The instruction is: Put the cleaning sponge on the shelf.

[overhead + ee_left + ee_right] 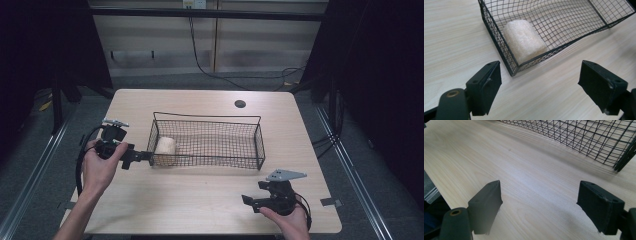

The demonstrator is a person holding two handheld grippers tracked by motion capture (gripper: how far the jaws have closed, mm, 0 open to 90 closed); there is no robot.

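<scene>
A person's left hand (97, 167) holds the left gripper (145, 156) level at the table's (200, 200) 9 o'clock side, jaws spread wide and empty, pointing at the near-left corner of a black wire basket (210, 119). Inside that corner lies 1 pale, rough sponge roll (165, 147), just beyond the mesh. The right hand (290, 220) rests at 5 o'clock, its right gripper (248, 201) also wide and empty, aimed toward 9 o'clock over bare wood.

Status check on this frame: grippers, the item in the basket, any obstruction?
Left gripper open, at basket corner. Right gripper open, over bare table. Pale sponge roll lies inside wire basket, left end. Basket wall stands between left gripper and roll.
</scene>
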